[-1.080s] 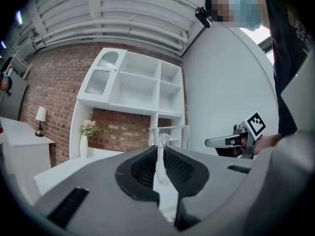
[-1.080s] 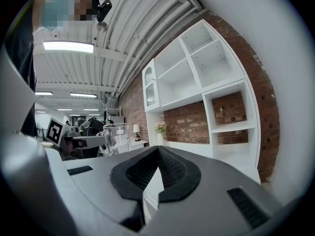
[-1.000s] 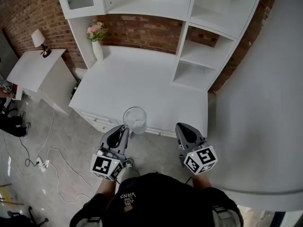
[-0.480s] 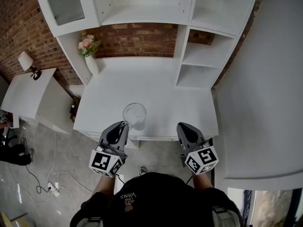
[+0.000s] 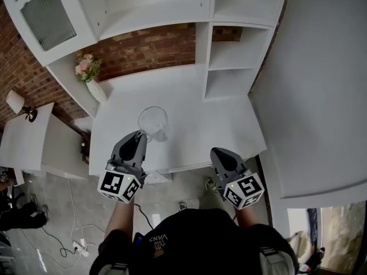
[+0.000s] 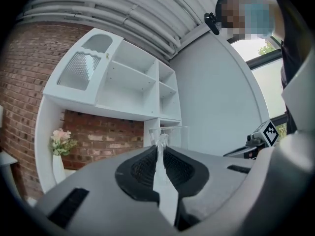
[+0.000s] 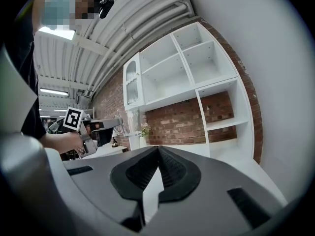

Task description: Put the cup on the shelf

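Above the counter (image 5: 198, 125) your left gripper (image 5: 140, 134) pinched the cup (image 5: 152, 120) rim, right gripper (image 5: 219, 152) jaws pressed together, so carrying level mattered.

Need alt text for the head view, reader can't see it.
Seen from above, the left gripper holds a clear glass cup by its rim over a white desk; the right gripper, shut and empty, is beside it. White open shelves stand at the desk's far right, a white vase of pink flowers at its far left.
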`<state>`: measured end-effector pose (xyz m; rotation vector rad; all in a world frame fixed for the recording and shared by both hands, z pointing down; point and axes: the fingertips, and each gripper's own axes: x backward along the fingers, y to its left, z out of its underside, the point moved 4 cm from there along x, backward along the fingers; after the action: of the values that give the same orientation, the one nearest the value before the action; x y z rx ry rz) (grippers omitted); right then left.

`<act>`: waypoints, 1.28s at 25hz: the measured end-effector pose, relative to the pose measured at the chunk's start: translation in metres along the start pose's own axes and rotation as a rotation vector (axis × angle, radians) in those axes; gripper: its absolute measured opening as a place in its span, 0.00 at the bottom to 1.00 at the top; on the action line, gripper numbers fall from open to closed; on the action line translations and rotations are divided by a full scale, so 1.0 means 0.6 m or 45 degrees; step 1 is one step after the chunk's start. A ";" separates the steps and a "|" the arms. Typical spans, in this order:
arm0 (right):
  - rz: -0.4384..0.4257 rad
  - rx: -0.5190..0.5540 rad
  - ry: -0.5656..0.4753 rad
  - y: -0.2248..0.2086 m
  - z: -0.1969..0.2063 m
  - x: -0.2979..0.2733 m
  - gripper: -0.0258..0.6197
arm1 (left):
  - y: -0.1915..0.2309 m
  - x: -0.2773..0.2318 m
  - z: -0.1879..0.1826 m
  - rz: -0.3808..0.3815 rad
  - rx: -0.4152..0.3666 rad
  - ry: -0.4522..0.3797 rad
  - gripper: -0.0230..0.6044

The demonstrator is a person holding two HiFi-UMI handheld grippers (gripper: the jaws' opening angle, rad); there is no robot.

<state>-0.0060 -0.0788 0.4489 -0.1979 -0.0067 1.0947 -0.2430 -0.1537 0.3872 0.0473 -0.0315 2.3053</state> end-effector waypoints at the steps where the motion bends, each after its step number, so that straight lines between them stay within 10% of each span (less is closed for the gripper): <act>1: -0.003 -0.001 0.001 -0.007 0.000 -0.005 0.04 | 0.005 -0.015 -0.008 0.008 -0.013 -0.009 0.08; 32: -0.129 0.002 -0.075 -0.232 -0.081 -0.144 0.04 | 0.130 -0.414 -0.323 0.090 -0.146 -0.145 0.09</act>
<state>0.0818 -0.2241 0.4315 -0.1622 -0.0677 0.9990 -0.1393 -0.3827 0.1817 0.1202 -0.2263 2.3649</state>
